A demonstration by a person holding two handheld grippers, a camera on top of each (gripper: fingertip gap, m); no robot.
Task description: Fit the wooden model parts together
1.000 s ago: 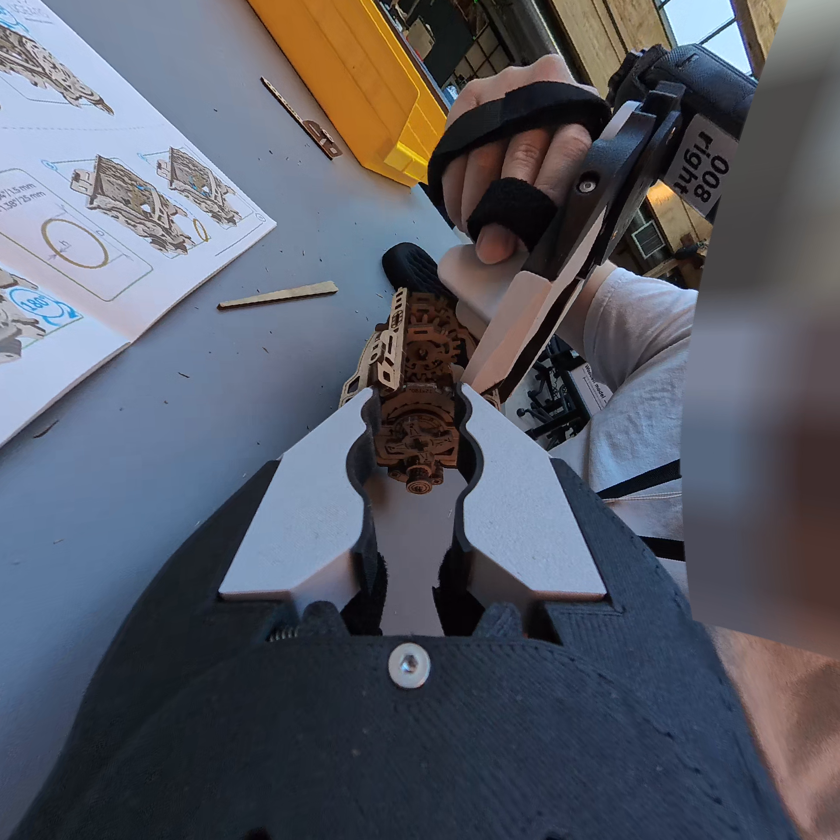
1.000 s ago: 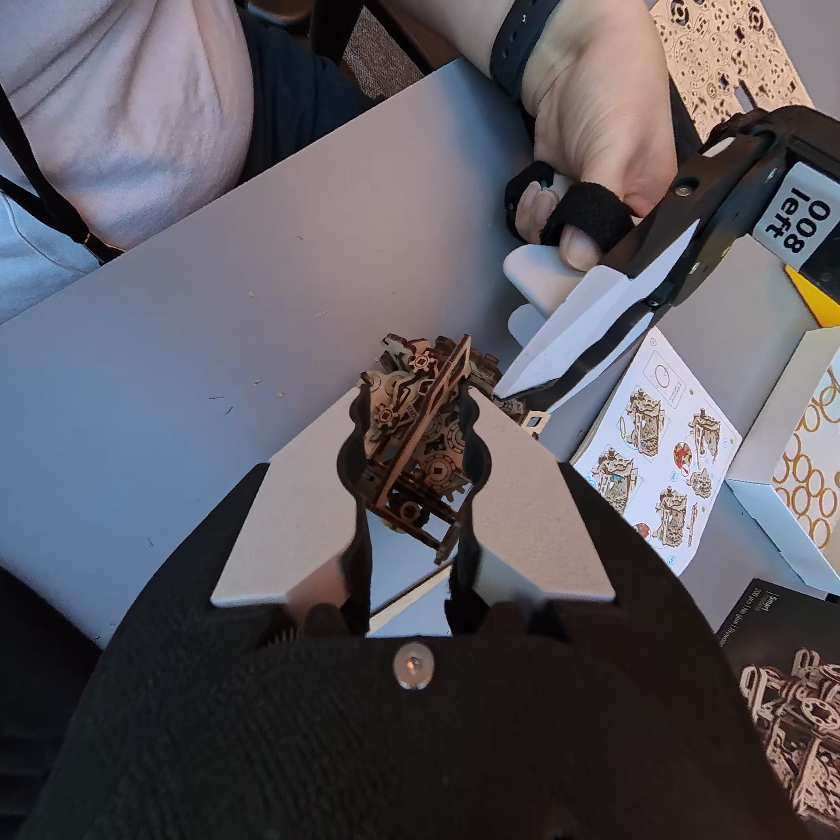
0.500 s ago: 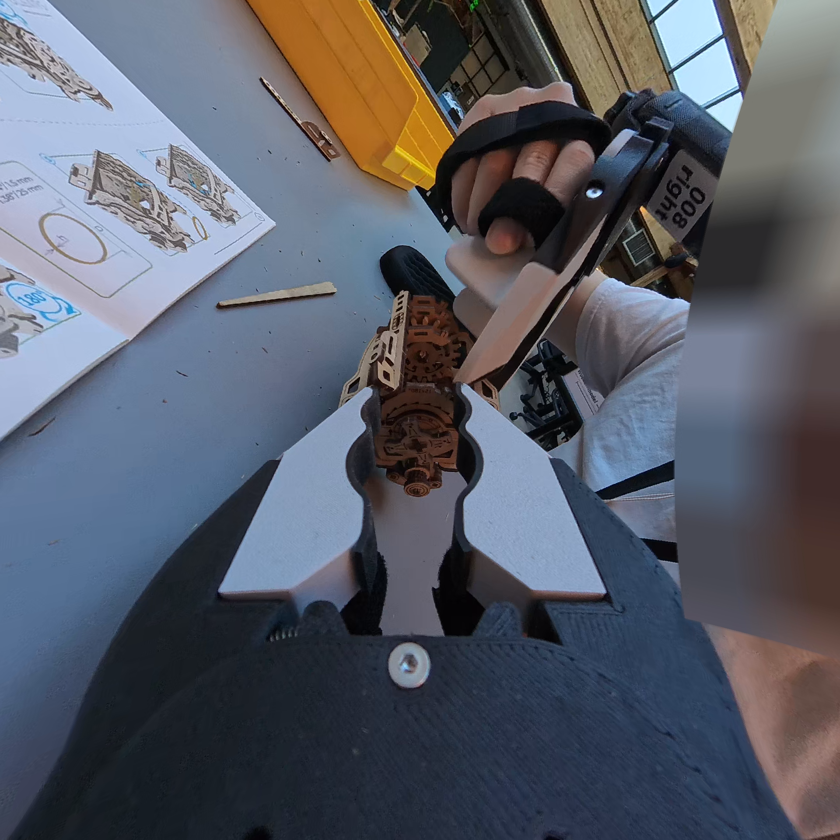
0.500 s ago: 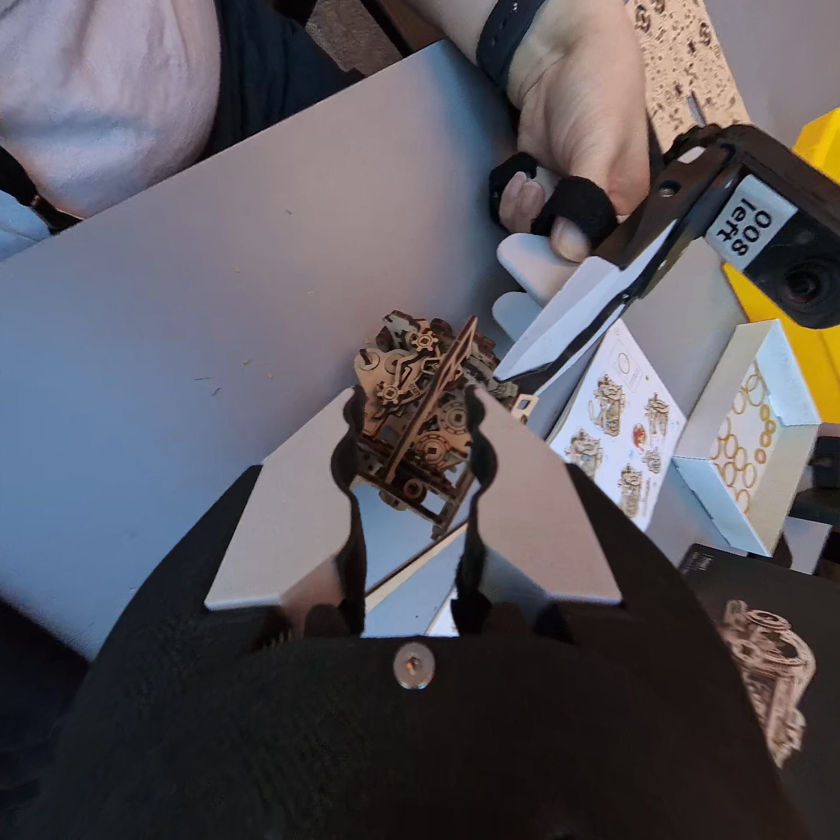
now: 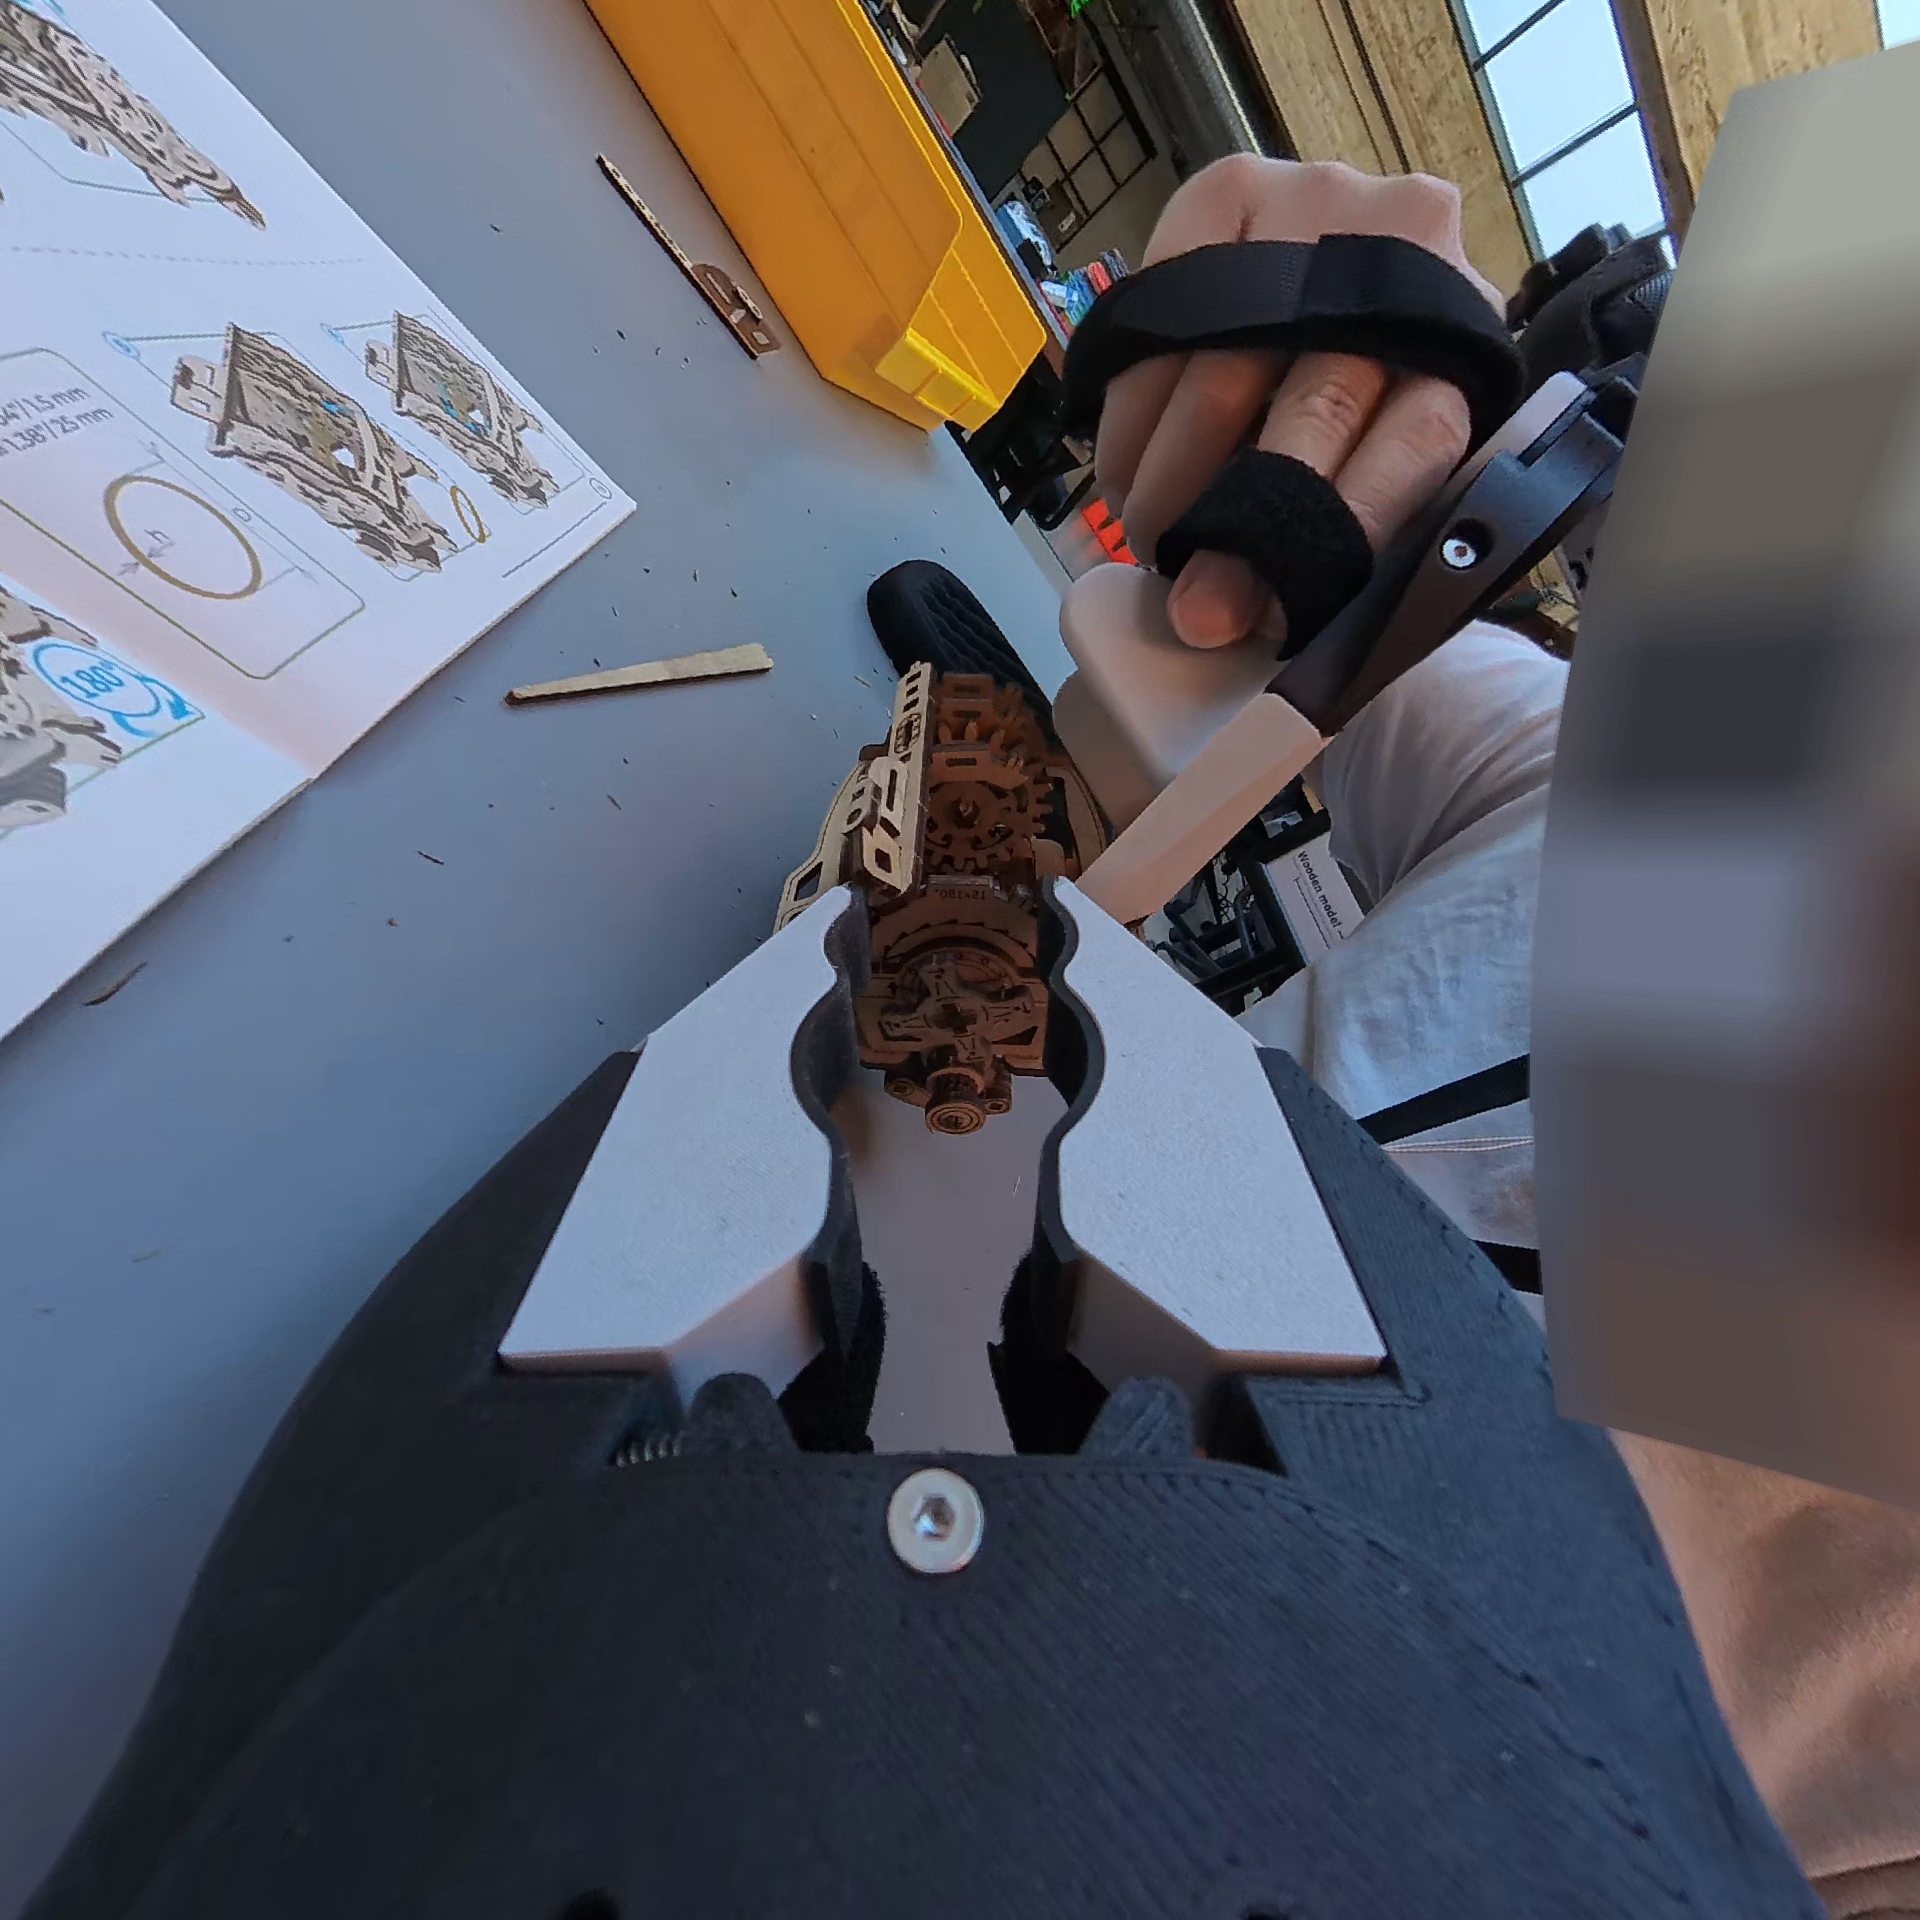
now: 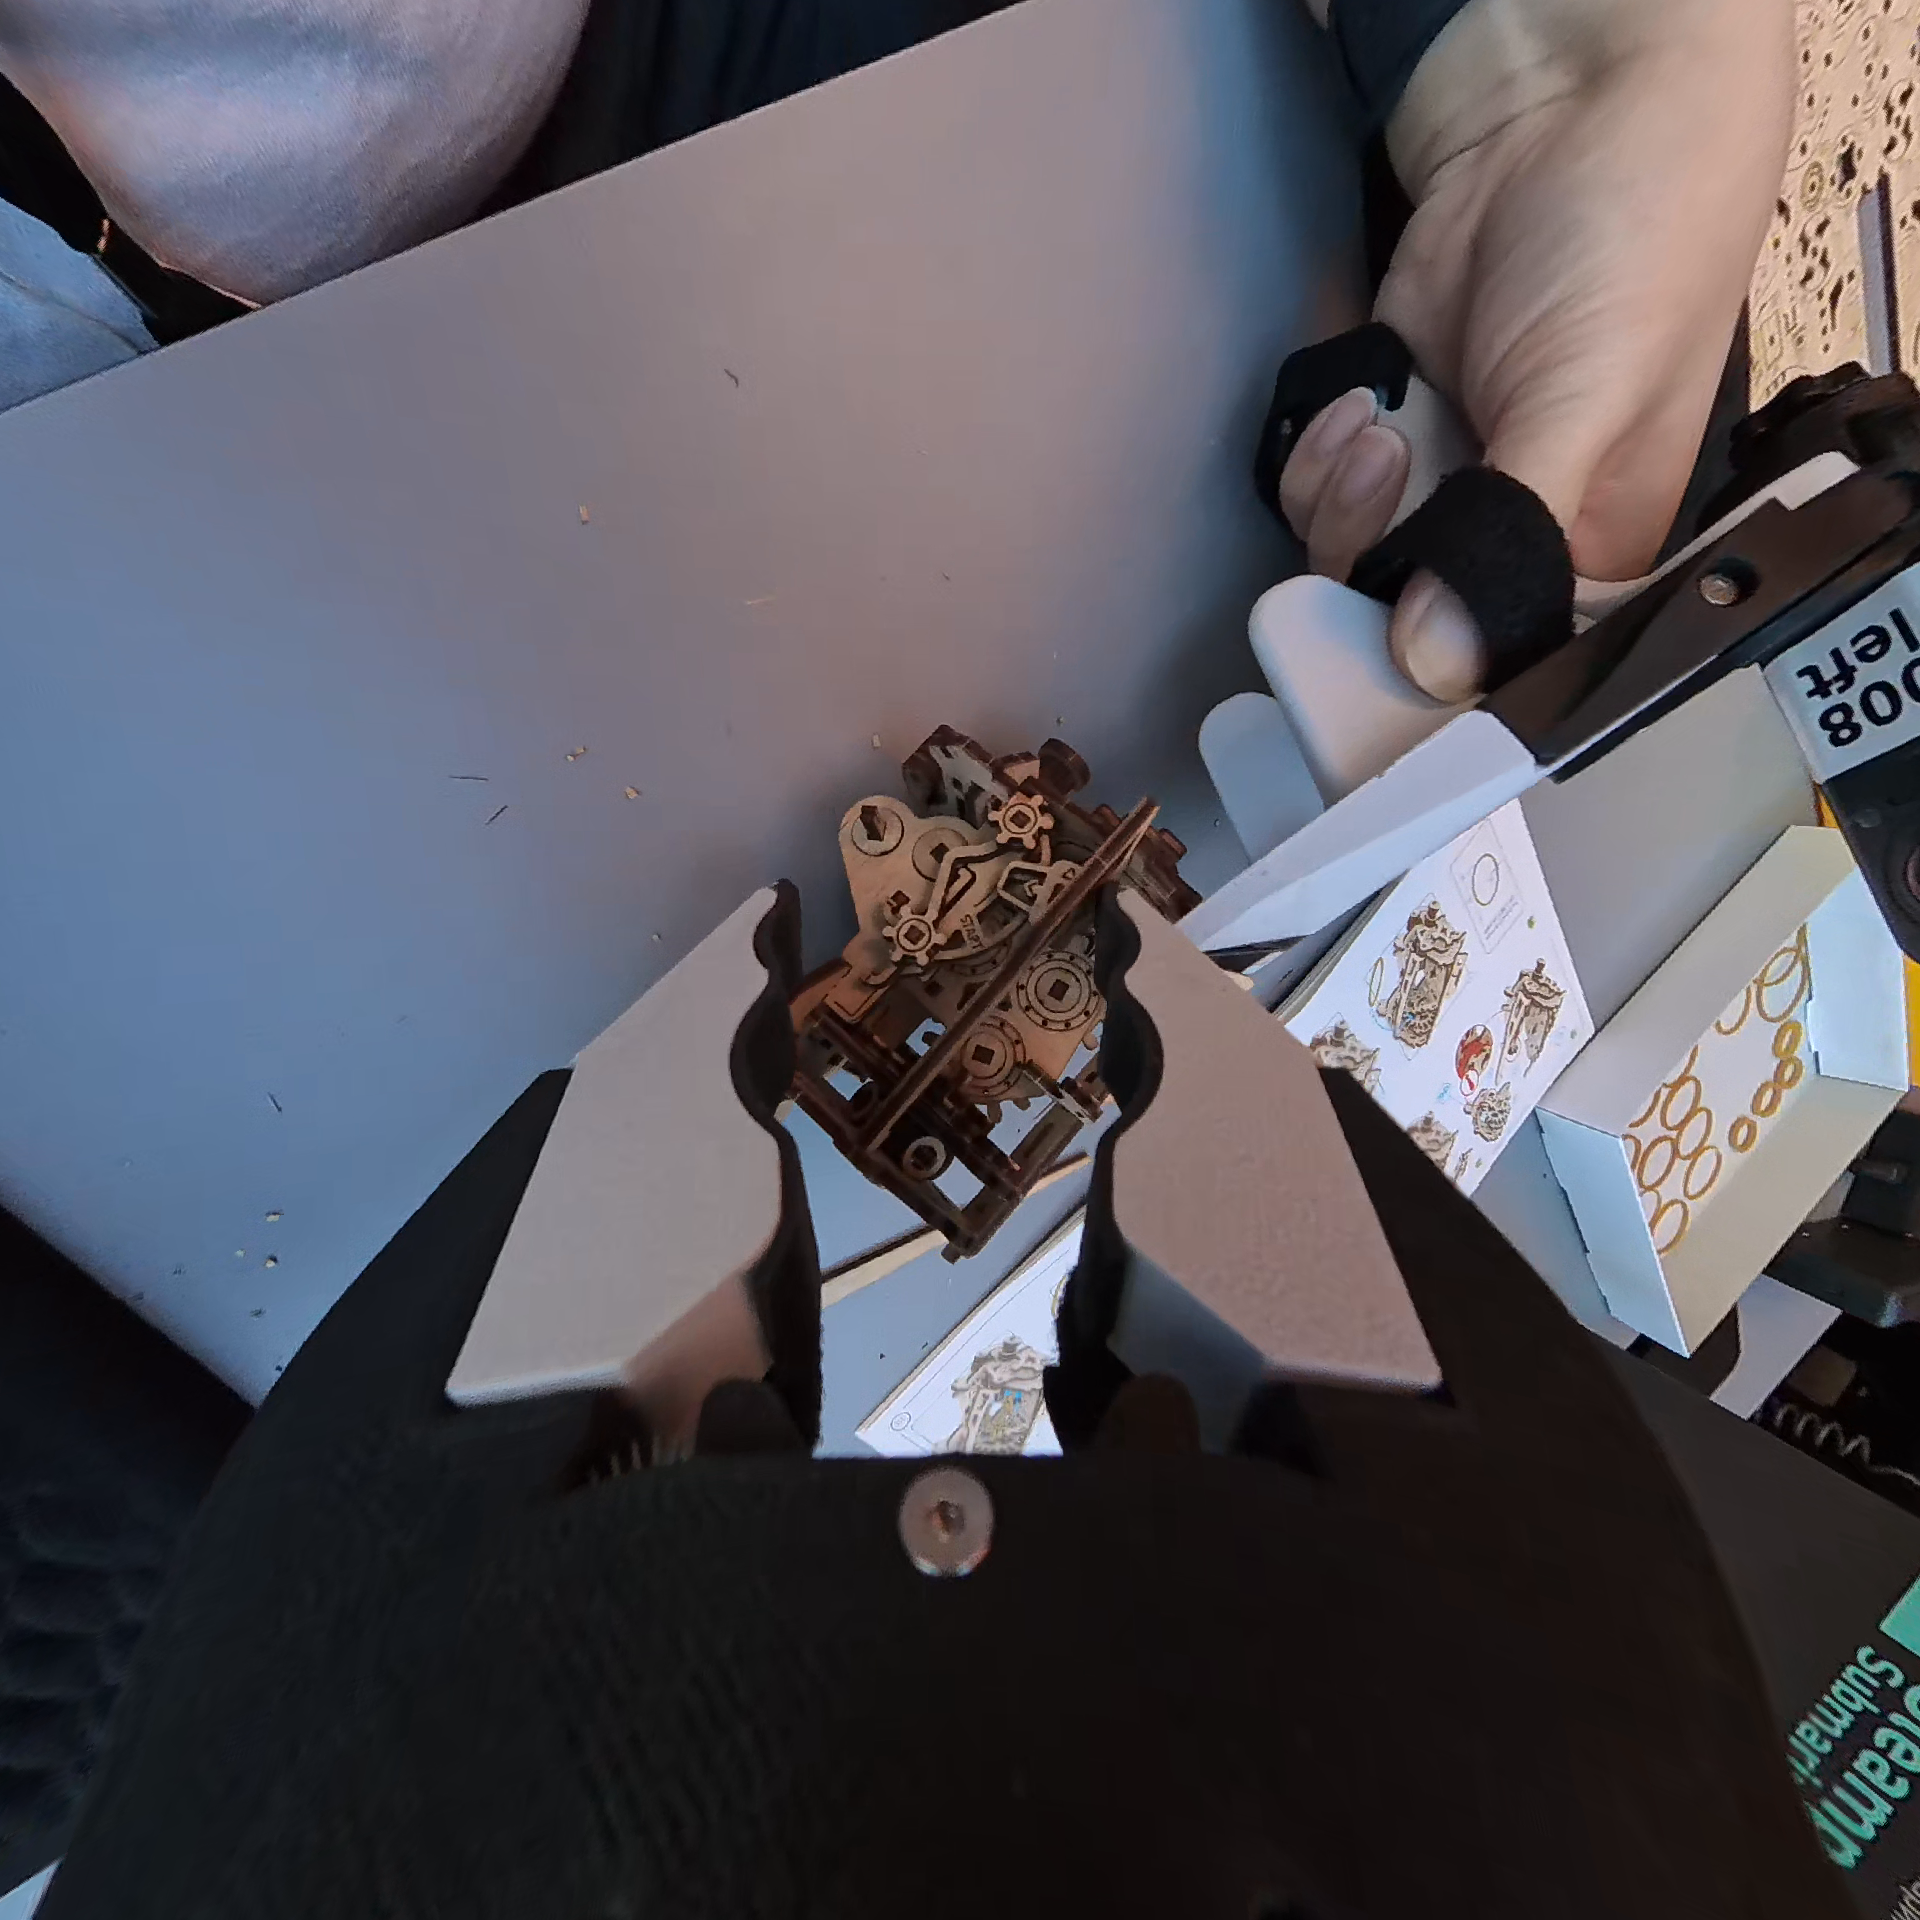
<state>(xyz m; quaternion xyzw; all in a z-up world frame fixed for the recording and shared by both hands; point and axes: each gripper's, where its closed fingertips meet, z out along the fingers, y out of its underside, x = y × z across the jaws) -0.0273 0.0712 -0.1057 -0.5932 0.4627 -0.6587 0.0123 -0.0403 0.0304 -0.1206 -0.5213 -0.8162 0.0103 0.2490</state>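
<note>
Left tongs (image 5: 951,925) clamping model (image 5: 951,997); right tongs (image 6: 945,914) gaping around it. Grey surface (image 5: 312,1091) carrying manual (image 5: 260,447) upper left, yellow bin (image 5: 831,187) sitting top centre.

Grey table (image 5: 312,1091), sunlit windows (image 5: 1558,114)

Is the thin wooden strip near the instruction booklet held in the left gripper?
No. The wooden strip lies loose on the grey table, while the left gripper clamps the wooden gear model.

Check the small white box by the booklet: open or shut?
Open. The white box shows its inside, with gold rings lying in it.
</note>
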